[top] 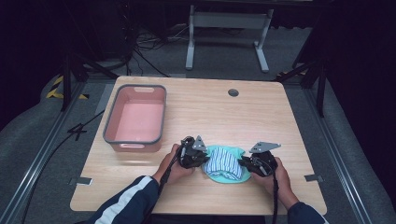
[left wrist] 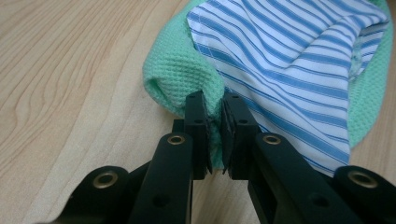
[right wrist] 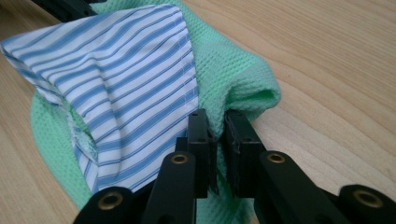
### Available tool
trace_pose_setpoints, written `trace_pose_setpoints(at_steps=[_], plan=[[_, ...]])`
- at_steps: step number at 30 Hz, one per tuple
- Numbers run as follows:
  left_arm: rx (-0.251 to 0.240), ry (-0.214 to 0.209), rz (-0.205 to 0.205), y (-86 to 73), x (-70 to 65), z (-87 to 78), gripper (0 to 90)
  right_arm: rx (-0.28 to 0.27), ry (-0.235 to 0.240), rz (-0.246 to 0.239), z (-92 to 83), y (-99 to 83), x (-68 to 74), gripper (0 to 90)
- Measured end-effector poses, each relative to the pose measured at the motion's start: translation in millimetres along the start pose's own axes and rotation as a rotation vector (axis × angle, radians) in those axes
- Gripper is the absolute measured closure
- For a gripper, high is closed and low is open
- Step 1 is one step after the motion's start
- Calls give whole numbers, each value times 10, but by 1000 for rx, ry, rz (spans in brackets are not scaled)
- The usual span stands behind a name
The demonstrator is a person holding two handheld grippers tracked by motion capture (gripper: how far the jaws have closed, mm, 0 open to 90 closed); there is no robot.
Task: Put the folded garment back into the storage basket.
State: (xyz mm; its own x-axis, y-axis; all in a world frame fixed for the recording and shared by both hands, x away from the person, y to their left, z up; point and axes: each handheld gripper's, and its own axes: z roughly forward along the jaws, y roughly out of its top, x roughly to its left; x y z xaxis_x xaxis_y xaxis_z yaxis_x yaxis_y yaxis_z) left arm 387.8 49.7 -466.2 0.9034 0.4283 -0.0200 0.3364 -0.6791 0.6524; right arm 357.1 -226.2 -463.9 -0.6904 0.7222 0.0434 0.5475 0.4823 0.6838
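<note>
Grey carpet floor point(top: 224, 51) and a grey metal stand point(top: 227, 28) under dark surroundings.

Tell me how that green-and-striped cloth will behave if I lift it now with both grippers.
The cloth will likely sag between the left gripper and right gripper: it folds softly at both pinches. Probably light. The waffle weave should grip well, though the striped layer might slide loose.
</note>
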Motion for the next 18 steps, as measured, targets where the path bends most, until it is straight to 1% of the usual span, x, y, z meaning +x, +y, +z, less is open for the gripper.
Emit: trace_pose_setpoints(at_steps=[3, 5, 6, 12, 13, 18], plan=[[-7, 6, 1, 13, 5, -25, 820, -12, 2, -4, -36, 10, 2, 817], [-10, -3, -4, 15, 9, -32, 820, -21, 3, 1, -62, 18, 7, 817], [-8, 0, -6, 18, 11, -43, 820, -21, 4, -3, -71, 19, 5, 817], [-20, -2, 1, 46, 6, -88, 821, -33, 10, 0, -123, 40, 9, 817], [-22, -1, 1, 50, 6, -94, 821, -36, 14, 6, -131, 45, 12, 816], [-19, 1, 5, 86, 1, -127, 821, -43, 16, 8, -163, 65, 13, 816]])
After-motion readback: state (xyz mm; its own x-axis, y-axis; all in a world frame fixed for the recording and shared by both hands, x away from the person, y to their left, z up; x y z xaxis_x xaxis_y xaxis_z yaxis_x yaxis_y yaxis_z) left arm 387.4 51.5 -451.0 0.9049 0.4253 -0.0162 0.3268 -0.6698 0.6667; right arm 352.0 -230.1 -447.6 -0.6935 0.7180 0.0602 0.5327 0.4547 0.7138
